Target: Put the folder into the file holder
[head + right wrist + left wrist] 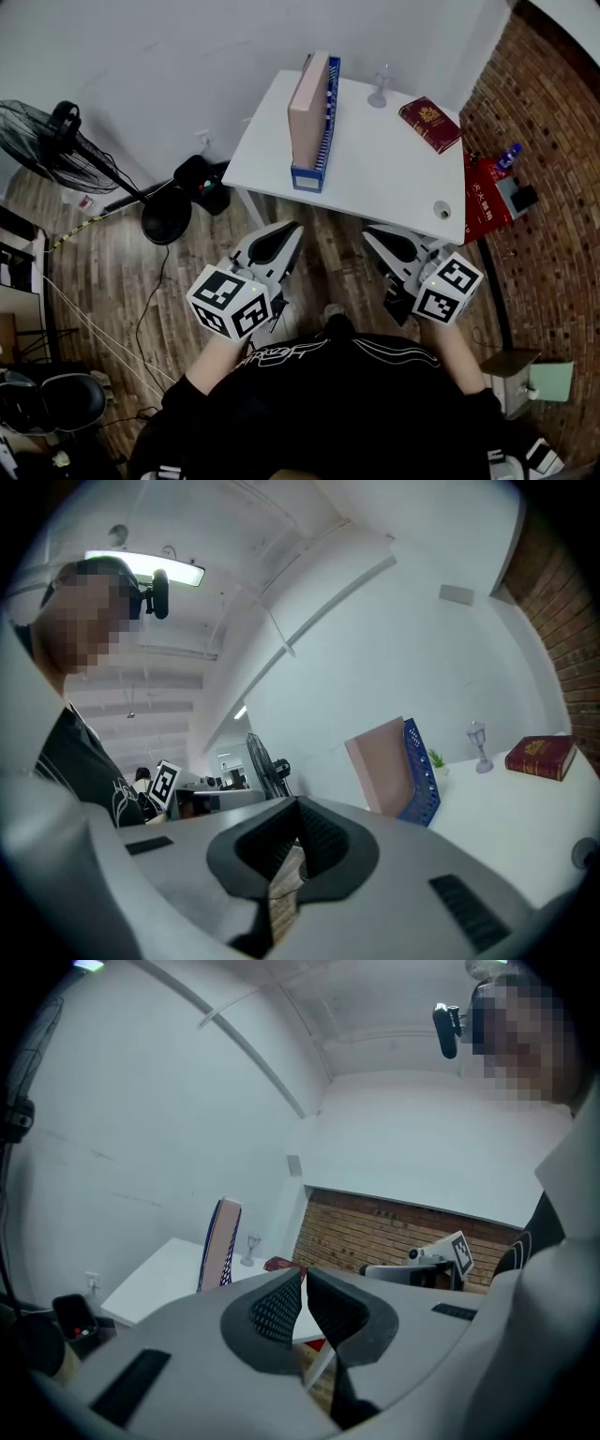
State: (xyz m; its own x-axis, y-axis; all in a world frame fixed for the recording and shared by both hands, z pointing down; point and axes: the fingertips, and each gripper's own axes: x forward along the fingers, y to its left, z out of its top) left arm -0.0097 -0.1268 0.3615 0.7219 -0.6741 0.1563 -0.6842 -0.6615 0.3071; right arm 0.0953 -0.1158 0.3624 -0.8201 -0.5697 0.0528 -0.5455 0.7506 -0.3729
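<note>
The left hand-held gripper [303,1275] is clenched on nothing: in its own view the two dark pads meet at the tips with only floor showing below them. The right hand-held gripper [298,804] is the same, tips together and empty. In the head view both sit in the lower middle of the frame, the left hand-held gripper [292,228] and the right hand-held gripper [370,232] side by side over the wooden floor. They are close to the person's body and short of the near edge of the white bench [394,164].

The folder [307,105] stands on edge inside the blue file holder [323,141], in the upper middle of the head view, its tan cover rising above the holder's lattice wall. From the right gripper view it leans a little inside the holder [424,772], yet it sits well within the walls.

To the right on the bench lie a red book [429,124] and a small glass ornament [381,89], both apart from the holder. A floor fan [47,141] stands at the left edge.

By my reading the placing step is done and the task looks complete: the folder is housed and neither hand-held gripper is touching it. The next move seems to call for little more than keeping both hands clear of the bench. If the lean matters, one clenched tip could nudge the folder's top edge upright.
</note>
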